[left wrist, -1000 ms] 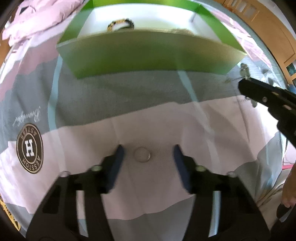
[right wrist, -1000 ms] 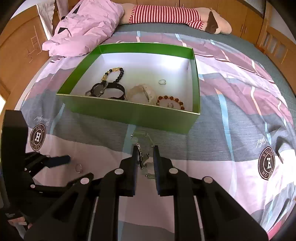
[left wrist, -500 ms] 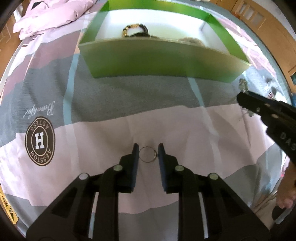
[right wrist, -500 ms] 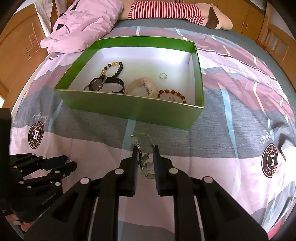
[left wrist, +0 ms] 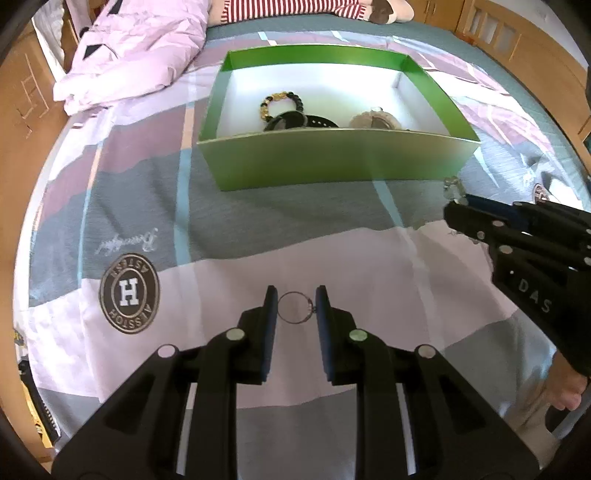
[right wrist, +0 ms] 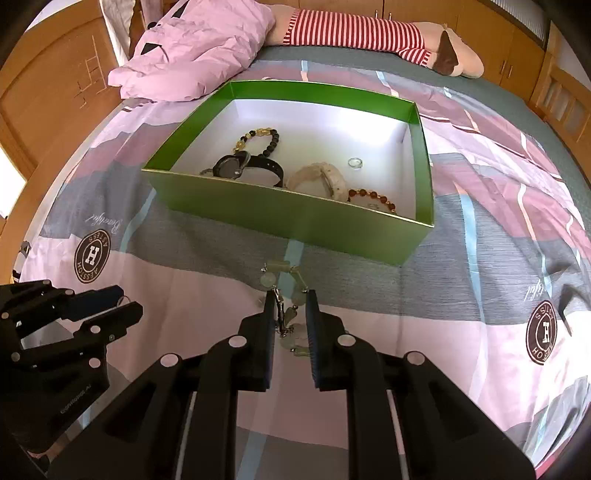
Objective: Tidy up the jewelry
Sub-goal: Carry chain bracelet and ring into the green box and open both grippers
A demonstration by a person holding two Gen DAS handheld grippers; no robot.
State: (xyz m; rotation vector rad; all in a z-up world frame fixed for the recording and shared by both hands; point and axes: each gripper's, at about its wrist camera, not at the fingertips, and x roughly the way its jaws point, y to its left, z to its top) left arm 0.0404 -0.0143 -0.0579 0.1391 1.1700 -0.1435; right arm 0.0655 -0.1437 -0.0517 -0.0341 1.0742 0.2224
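My left gripper [left wrist: 294, 310] is shut on a thin silver ring [left wrist: 293, 313] and holds it above the bedspread. My right gripper [right wrist: 290, 319] is shut on a pale green bead bracelet [right wrist: 284, 280] with a metal clasp, which dangles between the pads. A green box [right wrist: 295, 212] with a white inside lies ahead on the bed. It holds a black and gold bead bracelet [right wrist: 258, 138], a black watch [right wrist: 236, 166], a cream watch [right wrist: 321, 179], a small ring [right wrist: 355, 162] and a brown bead bracelet [right wrist: 369, 195]. In the left wrist view the right gripper [left wrist: 458, 206] shows at the right.
The bed has a pink and grey patterned cover [left wrist: 369, 266] with round H logos [left wrist: 129, 293]. A pink quilt [right wrist: 199, 48] and a striped plush toy [right wrist: 369, 33] lie behind the box. Wooden cabinets [right wrist: 48, 110] stand around. A bare foot [left wrist: 569, 387] shows at the lower right.
My left gripper closed on the silver ring lying on the bedspread and lifted it up. The right gripper stayed put, holding the green bracelet.
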